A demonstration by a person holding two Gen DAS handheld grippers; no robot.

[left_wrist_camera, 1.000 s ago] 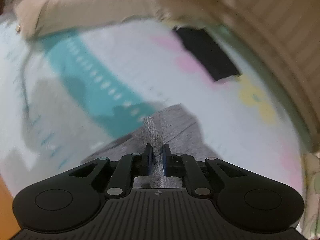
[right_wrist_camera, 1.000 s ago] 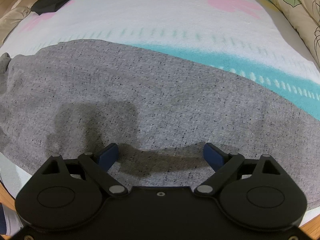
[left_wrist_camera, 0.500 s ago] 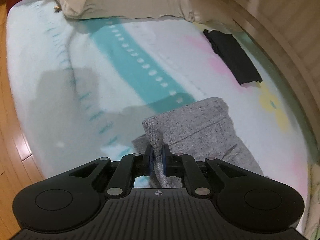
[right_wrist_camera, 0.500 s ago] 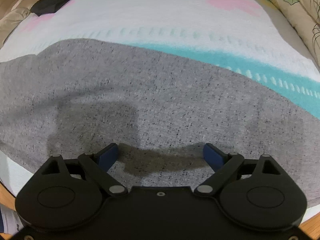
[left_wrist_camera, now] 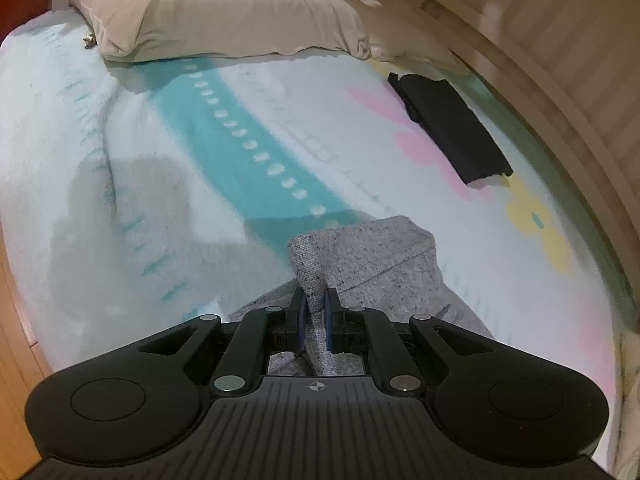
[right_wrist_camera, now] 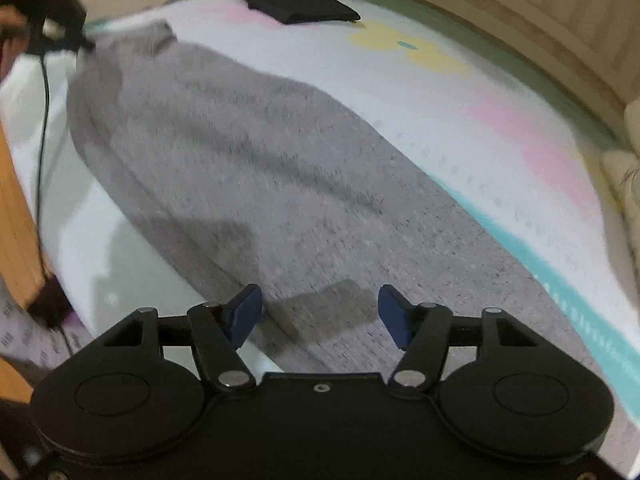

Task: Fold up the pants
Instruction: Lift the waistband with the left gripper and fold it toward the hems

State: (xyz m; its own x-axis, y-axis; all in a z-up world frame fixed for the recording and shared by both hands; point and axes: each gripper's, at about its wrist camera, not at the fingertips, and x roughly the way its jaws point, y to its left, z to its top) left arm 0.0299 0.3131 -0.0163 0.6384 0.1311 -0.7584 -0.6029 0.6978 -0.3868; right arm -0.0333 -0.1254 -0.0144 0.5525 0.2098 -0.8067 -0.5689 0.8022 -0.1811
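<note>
Grey speckled pants [right_wrist_camera: 256,184] lie stretched along the bed, from the near edge to the far left. My left gripper [left_wrist_camera: 313,312] is shut on a ribbed end of the pants [left_wrist_camera: 360,256], a strip of fabric pinched between its blue pads. In the right wrist view that same left gripper [right_wrist_camera: 60,20] shows at the upper left, holding the far end of the pants. My right gripper [right_wrist_camera: 320,312] hovers over the near part of the pants. Its jaws are closing, with nothing pressed between the pads.
The bed carries a white blanket [left_wrist_camera: 100,152] with a teal band, pink and yellow flowers. A folded black garment [left_wrist_camera: 448,136] lies near the far edge. A beige pillow [left_wrist_camera: 224,12] is at the head. A wooden bed frame [right_wrist_camera: 500,12] and wooden floor [right_wrist_camera: 16,216] border the bed.
The left wrist view went from blurred to steady, with the pants end still pinched. The right gripper rolled and swung so the pants now run diagonally, and its jaws narrowed.
</note>
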